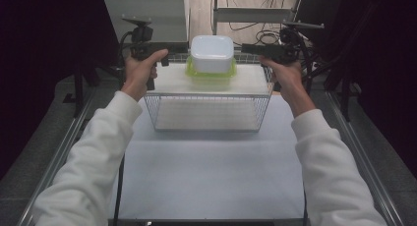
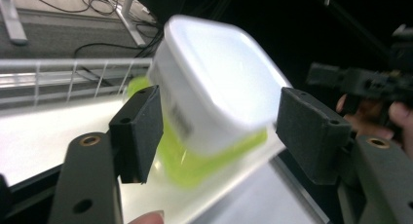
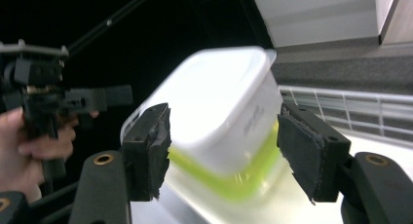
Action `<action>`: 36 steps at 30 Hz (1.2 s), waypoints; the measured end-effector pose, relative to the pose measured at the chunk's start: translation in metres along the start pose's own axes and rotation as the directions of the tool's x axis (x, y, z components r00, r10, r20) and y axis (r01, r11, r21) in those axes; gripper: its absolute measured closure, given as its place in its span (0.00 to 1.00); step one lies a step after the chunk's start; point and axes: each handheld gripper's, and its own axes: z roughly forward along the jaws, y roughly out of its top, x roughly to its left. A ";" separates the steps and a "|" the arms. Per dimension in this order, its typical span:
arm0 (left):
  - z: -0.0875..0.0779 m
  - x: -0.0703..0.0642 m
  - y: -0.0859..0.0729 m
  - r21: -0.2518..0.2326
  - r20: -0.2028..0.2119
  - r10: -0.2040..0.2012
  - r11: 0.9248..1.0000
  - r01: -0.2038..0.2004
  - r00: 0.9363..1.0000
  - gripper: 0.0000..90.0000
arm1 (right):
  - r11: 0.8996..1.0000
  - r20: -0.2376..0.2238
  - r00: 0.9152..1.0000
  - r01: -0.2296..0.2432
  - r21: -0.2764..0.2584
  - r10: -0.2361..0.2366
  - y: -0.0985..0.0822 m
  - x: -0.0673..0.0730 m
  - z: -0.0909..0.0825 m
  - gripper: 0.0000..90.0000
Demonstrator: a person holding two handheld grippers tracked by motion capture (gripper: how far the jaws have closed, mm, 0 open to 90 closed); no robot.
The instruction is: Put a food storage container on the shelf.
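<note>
A white plastic tub [image 1: 212, 54] stands upside down on its green lid [image 1: 211, 74], at the back of a white shelf board [image 1: 167, 81]. My left gripper [image 1: 173, 53] is just left of the tub, open and not touching it. My right gripper [image 1: 247, 48] is just right of it, open too. In the left gripper view the tub [image 2: 219, 92] and lid [image 2: 195, 160] lie beyond the spread pads [image 2: 139, 131], blurred. In the right gripper view the tub [image 3: 219, 102] and lid [image 3: 229, 180] also sit past the open pads [image 3: 311, 156].
The board rests on a wire rack [image 1: 206, 113] that stands on the white table [image 1: 211, 172]. A low wire rail [image 2: 73, 78] runs along the board's back edge. Dark frame posts and cables stand behind and at both sides.
</note>
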 end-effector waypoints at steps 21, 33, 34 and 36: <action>-0.041 0.031 -0.188 0.131 -0.045 0.088 0.988 -0.081 0.995 0.35 | 0.986 -0.003 0.989 0.146 0.078 -0.146 -0.165 -0.001 -0.061 0.33; -0.032 0.041 -0.248 0.239 -0.070 0.075 0.969 -0.056 0.995 0.35 | 0.975 0.073 0.994 0.069 0.210 -0.086 -0.255 -0.025 -0.055 0.28; -0.032 0.041 -0.248 0.240 -0.073 0.075 0.969 -0.056 0.994 0.35 | 0.970 0.084 0.991 0.083 0.230 -0.104 -0.257 -0.024 -0.054 0.27; -0.032 0.043 -0.247 0.226 -0.078 0.062 0.973 -0.043 0.995 0.35 | 0.965 0.097 0.985 0.116 0.234 -0.142 -0.258 -0.022 -0.055 0.27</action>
